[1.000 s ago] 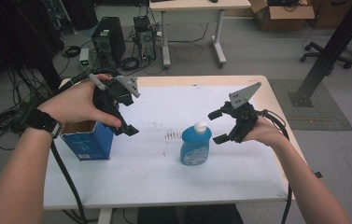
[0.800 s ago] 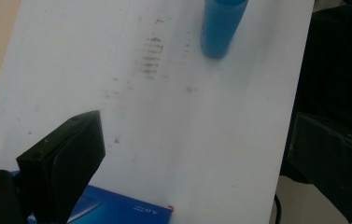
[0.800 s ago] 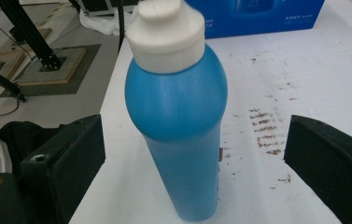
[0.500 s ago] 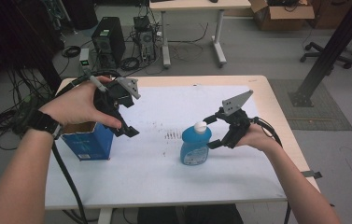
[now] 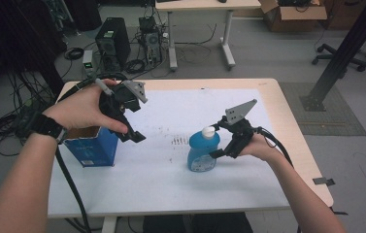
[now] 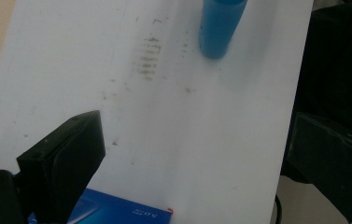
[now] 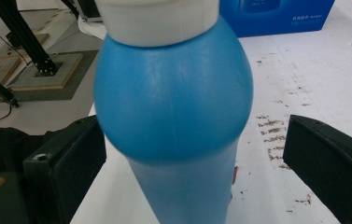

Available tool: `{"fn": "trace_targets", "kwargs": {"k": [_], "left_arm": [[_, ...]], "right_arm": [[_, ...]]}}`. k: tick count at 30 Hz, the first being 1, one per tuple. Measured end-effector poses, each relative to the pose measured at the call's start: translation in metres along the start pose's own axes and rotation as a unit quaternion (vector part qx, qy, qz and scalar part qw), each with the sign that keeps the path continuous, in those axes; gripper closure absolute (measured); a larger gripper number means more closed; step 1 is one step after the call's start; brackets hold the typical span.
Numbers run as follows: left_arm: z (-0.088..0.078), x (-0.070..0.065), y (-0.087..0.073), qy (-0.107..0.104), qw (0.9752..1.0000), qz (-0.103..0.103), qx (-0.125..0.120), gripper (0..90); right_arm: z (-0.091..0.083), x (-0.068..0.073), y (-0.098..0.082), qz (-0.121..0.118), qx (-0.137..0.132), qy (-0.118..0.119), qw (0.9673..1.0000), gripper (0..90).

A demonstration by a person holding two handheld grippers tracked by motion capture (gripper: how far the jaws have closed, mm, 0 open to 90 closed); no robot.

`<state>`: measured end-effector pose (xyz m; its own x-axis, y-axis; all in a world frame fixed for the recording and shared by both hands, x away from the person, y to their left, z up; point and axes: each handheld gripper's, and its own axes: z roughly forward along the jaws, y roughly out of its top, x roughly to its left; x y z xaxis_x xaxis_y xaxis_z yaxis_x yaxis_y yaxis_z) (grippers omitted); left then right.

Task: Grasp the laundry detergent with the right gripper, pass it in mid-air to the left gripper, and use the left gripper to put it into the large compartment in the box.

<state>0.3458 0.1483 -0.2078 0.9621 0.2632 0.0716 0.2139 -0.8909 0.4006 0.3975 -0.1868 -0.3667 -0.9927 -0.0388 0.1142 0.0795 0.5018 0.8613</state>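
currently: blue bottle upright mid-table, toward its right edge, between the wide-open jaws of the right gripper, untouched. left gripper spread wide, empty, raised beside the blue box near the left edge.

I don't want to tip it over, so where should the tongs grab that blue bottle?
Grip the blue bottle on its straight lower body, below the bulging shoulder, coming level from the right tongs' side. It stands upright, and those open jaws already flank it.
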Motion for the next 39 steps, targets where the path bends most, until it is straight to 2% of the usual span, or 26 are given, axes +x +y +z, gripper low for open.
{"fn": "trace_targets", "kwargs": {"k": [11, 18, 39], "left_arm": [[0.000, 0.000, -0.001, -0.001, 1.0000, 0.000, -0.003, 4.4], [0.001, 0.000, -0.001, -0.002, 1.0000, 0.002, -0.001, 4.5], [0.001, 0.000, -0.001, -0.002, 1.0000, 0.004, 0.000, 5.2]], "right_arm": [[0.010, 0.000, -0.003, -0.001, -0.005, 0.006, 1.0000, 6.9], [0.010, -0.001, -0.004, 0.001, -0.015, 0.004, 0.9999, 8.2], [0.014, -0.001, -0.005, -0.004, -0.019, 0.006, 0.9998, 13.1]]}}
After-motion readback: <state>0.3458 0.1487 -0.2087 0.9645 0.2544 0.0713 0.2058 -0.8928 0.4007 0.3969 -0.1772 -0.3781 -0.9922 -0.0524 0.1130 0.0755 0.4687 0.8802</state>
